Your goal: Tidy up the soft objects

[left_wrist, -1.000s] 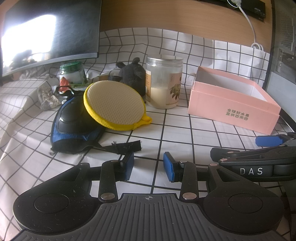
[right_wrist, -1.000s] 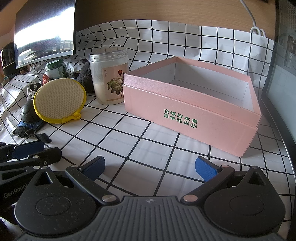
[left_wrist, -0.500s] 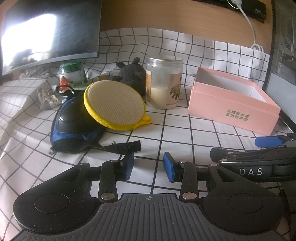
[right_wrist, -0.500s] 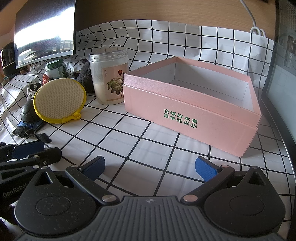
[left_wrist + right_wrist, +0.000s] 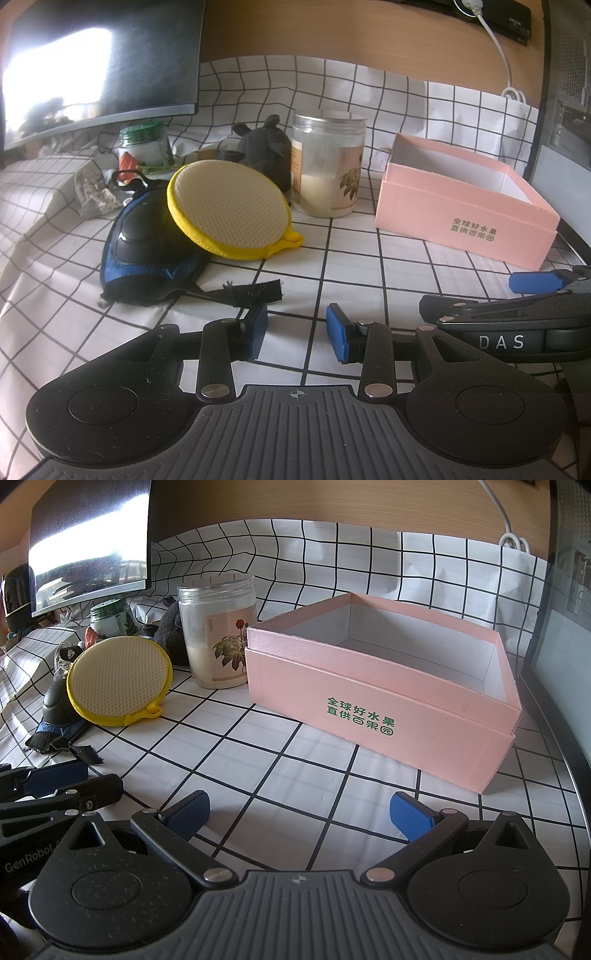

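Behind my two empty, parted grippers (image 5: 297, 332) (image 5: 299, 814) — round yellow-rimmed mesh sponge pad (image 5: 231, 210) tilted against black-and-blue padded guard (image 5: 147, 243), undisturbed.

Tabletop (image 5: 369, 266) covered in white cloth with a black grid, rumpled at the far left and running up the back. Wood-panel wall (image 5: 332, 33) behind. Dark monitor (image 5: 110, 62) at far left, glare from bright daylight on its screen. White cable (image 5: 498, 48) hanging down the wall at far right. Dark screen edge (image 5: 554, 664) along the right.
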The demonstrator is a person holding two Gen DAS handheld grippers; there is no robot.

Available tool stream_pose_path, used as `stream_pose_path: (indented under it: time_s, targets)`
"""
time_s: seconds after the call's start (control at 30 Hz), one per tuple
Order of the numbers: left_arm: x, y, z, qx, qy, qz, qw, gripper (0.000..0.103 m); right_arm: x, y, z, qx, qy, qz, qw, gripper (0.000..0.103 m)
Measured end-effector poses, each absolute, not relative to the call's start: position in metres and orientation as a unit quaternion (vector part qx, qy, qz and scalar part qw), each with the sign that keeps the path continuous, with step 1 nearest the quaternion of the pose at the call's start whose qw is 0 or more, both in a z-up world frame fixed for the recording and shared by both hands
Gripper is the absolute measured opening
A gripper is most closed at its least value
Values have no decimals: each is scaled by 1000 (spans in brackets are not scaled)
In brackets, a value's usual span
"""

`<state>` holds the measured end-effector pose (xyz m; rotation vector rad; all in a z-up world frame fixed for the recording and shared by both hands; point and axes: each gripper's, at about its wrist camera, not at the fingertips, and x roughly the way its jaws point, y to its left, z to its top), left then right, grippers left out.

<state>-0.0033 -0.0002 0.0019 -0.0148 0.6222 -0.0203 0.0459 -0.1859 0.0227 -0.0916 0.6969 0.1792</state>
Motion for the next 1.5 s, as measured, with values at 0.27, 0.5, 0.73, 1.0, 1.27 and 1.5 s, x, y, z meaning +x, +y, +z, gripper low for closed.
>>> stream_pose_path:
  time_s: [0.27, 0.5, 0.73, 1.0, 1.27, 1.5]
  targets:
    - [-3, 0, 3, -8, 306, -10, 952, 40, 46, -186, 21, -45, 341, 91, 934, 103]
    - [0, 4, 4, 7, 313, -36, 949, 40, 56, -188, 32, -58, 397, 112, 909, 103]
    - [11, 75, 40, -48, 310, -70, 947, 39, 55, -181, 36, -56, 423, 88, 900, 103]
    - [71, 193, 51, -133, 367, -94, 916, 38, 59, -135, 48, -64, 478, 102, 870, 103]
    - [126, 250, 17, -227, 416, -174, 863, 38, 100, -49, 94, -53, 390, 92, 915, 80]
    - [145, 267, -6, -286, 436, -221, 824, 37, 127, -21, 62, -97, 424, 91, 896, 56]
